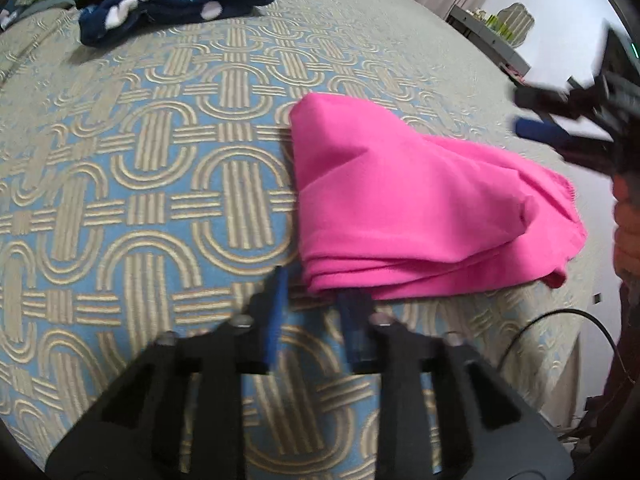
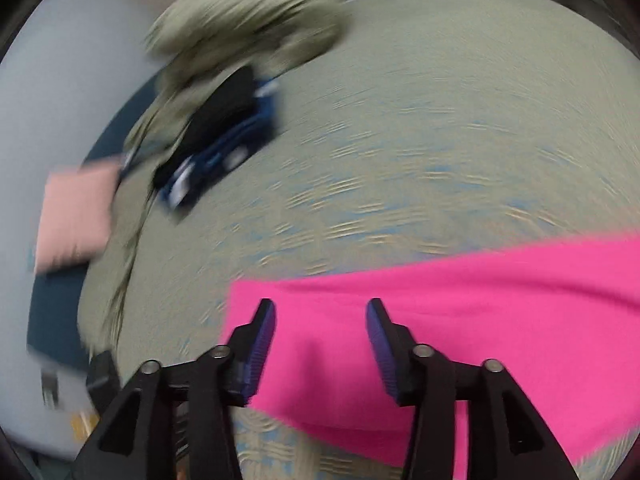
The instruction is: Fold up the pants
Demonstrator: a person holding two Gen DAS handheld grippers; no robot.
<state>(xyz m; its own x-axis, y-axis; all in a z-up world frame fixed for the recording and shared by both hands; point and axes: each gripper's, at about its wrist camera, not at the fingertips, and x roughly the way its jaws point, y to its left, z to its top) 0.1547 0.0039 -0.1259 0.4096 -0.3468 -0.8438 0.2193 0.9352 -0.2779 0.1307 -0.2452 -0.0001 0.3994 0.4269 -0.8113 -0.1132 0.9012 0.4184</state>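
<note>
The bright pink pants [image 1: 420,208] lie folded into a compact bundle on the patterned bedspread [image 1: 160,184]. My left gripper [image 1: 316,300] is open and empty, its blue-padded fingers just off the bundle's near edge. My right gripper [image 2: 320,320] is open and empty above the pink pants [image 2: 460,300]; that view is motion-blurred. The right gripper also shows at the right edge of the left wrist view [image 1: 560,116], raised above the bed beyond the pants.
A stack of folded dark blue and black clothes [image 1: 176,0] lies at the bed's far left, also seen in the right wrist view [image 2: 224,136]. A pillow [image 2: 248,20] sits behind it. A pink cushion [image 2: 76,216] is off the bed edge. A black cable [image 1: 560,328] hangs at the right.
</note>
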